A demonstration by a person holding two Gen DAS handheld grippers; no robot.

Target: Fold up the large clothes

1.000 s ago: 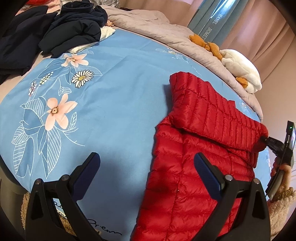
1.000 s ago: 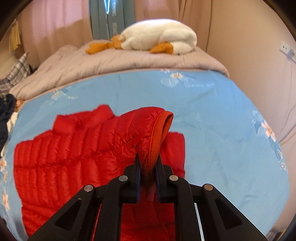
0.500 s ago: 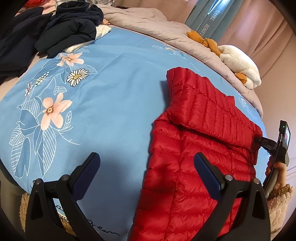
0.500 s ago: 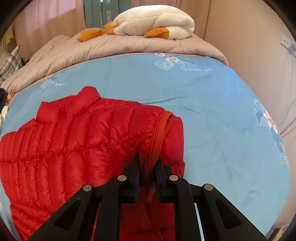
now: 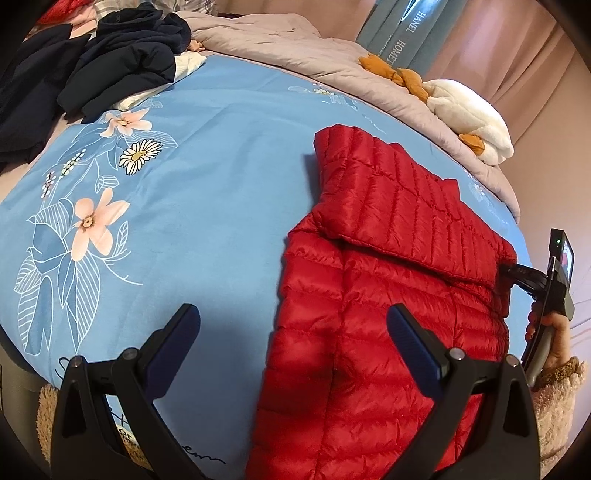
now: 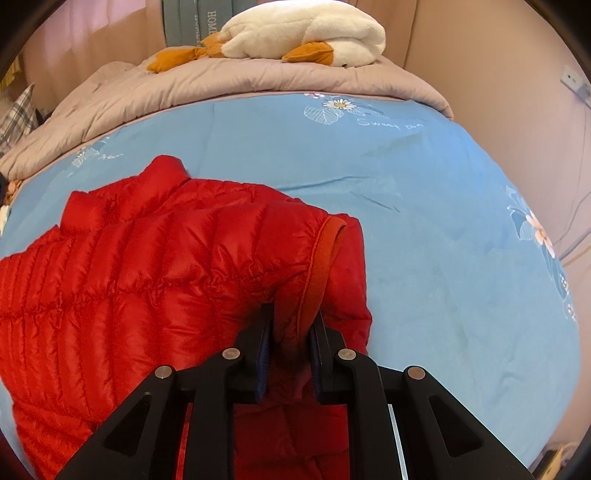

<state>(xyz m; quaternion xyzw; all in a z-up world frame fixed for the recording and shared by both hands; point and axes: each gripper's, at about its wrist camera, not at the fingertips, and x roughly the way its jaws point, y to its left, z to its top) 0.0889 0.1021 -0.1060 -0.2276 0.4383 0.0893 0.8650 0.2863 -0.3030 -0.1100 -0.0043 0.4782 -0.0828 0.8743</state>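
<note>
A red quilted puffer jacket (image 5: 388, 295) lies on the blue floral bed cover (image 5: 207, 206), with one sleeve folded across its body. My left gripper (image 5: 291, 332) is open and empty, hovering above the jacket's left edge near the bed's front. My right gripper (image 6: 290, 328) is shut on the sleeve cuff (image 6: 321, 258) and holds it low over the jacket (image 6: 129, 280). The right gripper also shows in the left wrist view (image 5: 517, 273) at the jacket's right edge.
A pile of dark navy clothes (image 5: 110, 62) lies at the far left of the bed. A grey quilt (image 6: 221, 85) and a white plush goose (image 6: 306, 33) lie along the far side. A wall (image 6: 498, 74) is close on the right.
My right gripper has lowered the sleeve cuff down onto the jacket body and drawn it across. The left gripper has stayed open and shifted only slightly.
</note>
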